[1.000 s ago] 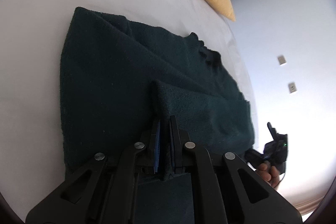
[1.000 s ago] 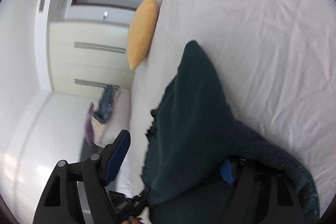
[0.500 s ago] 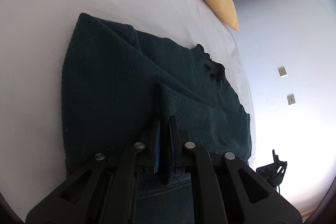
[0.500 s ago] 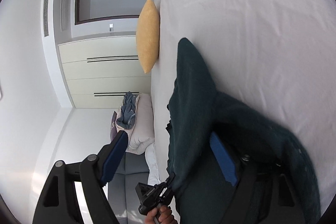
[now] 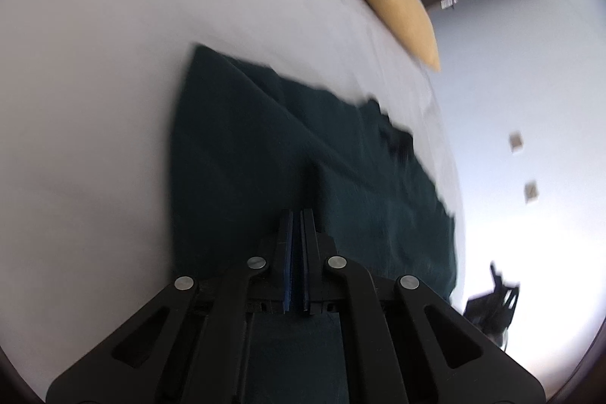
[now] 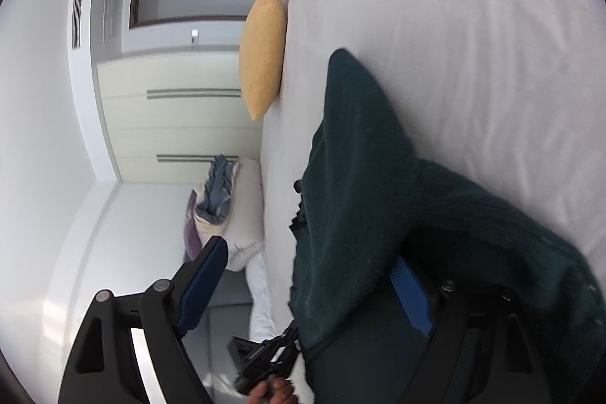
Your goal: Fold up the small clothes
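- Sweater (image 5: 265,154) is lying on the bed (image 5: 94,63), partly folded; further folds are remaining.
- Left claw (image 5: 297,226) is clenching a fold.
- Right claw (image 6: 314,275) is gaping, cloth draping one finger.

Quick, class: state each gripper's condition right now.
Left gripper: shut on the sweater.
Right gripper: open, sweater draped over one finger.

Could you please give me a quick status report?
Left gripper shut on dark green garment. Right gripper open, cloth draped over one finger. Yellow pillow well clear.
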The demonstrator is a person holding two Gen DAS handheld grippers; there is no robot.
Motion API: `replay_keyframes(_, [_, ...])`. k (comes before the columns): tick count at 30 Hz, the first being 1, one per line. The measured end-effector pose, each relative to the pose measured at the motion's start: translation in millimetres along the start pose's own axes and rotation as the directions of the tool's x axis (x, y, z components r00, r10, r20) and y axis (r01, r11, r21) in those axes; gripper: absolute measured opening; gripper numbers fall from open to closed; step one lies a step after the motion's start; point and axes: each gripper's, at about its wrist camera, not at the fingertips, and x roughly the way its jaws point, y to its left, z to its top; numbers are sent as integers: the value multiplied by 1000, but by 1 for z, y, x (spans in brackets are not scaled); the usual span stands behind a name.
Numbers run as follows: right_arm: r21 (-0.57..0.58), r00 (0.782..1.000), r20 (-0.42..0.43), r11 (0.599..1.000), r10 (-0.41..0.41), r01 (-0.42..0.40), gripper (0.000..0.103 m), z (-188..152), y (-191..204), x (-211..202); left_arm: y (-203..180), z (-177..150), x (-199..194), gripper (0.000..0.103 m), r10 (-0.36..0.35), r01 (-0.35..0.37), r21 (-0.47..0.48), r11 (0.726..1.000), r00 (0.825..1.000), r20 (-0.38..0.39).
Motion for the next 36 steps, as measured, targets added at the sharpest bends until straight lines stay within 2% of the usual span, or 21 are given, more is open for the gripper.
replay_keyframes(2, [-36, 1000, -5, 999, -22, 22, 86, -3, 3, 1, -9, -2, 4, 7, -12, 12, 21, 1000, 999, -34])
replay_keyframes(4, [-67, 999, -19, 997, -29, 28, 85, -6, 6, 1, -15, 0, 0, 27, -17, 18, 33, 999, 999, -34])
replay_keyframes(5, [-67, 999, -20, 997, -26, 25, 85, -7, 5, 1, -17, 1, -2, 57, -17, 18, 37, 999, 999, -36])
replay_keyframes(6, [-61, 1000, -19, 998, -18, 17, 84, -7, 4, -1, -18, 3, -4, 79, -22, 23, 35, 999, 999, -33])
replay_keyframes(7, [-48, 1000, -17, 999, -9, 8, 83, -6, 2, -2, -18, 4, -8, 79, -30, 31, 31, 999, 999, -20])
replay_keyframes(9, [-33, 1000, -13, 999, 5, -5, 83, -5, -1, -4, -18, 8, -18, 79, -44, 44, 24, 999, 999, -2])
replay_keyframes(11, [-35, 1000, -15, 999, 0, 0, 83, -5, -1, -4, -19, 11, -19, 79, -68, 68, 22, 997, 997, -21])
replay_keyframes(14, [-54, 1000, -13, 998, -18, 17, 83, -7, 2, -2, -22, 10, 1, 79, -74, 77, 22, 997, 990, -122])
replay_keyframes(15, [-57, 1000, -12, 998, -22, 21, 83, -8, 2, -2, -22, 8, 11, 79, -54, 58, 24, 998, 987, -151])
replay_keyframes(19, [-55, 1000, -20, 998, -23, 21, 81, -6, 2, -2, -23, 7, 19, 75, -29, 29, -7, 1000, 990, -135])
replay_keyframes(20, [-51, 1000, -20, 998, -22, 21, 81, -6, 1, -3, -24, 8, 22, 55, -22, 22, -2, 1000, 990, -136])
replay_keyframes(21, [-49, 1000, -18, 999, -21, 20, 80, -5, 0, -3, -24, 8, 25, 23, -11, 10, -2, 1000, 989, -147])
replay_keyframes(22, [-49, 1000, -17, 999, -20, 20, 80, -5, 0, -4, -22, 8, 30, 15, 1, -2, -7, 1000, 986, -165])
replay_keyframes(28, [-49, 1000, -11, 999, -20, 19, 80, -3, 1, -4, -21, 7, 25, 8, -5, 6, 9, 1000, 992, -127])
replay_keyframes(33, [-17, 1000, 21, 1000, 8, -8, 80, 1, -3, -11, -13, 13, 13, 7, 8, -8, 4, 1000, 998, -63])
replay_keyframes(36, [-12, 999, 29, 1000, 14, -14, 80, 2, -4, -11, -7, 10, 12, 7, 19, -18, 9, 1000, 998, -65])
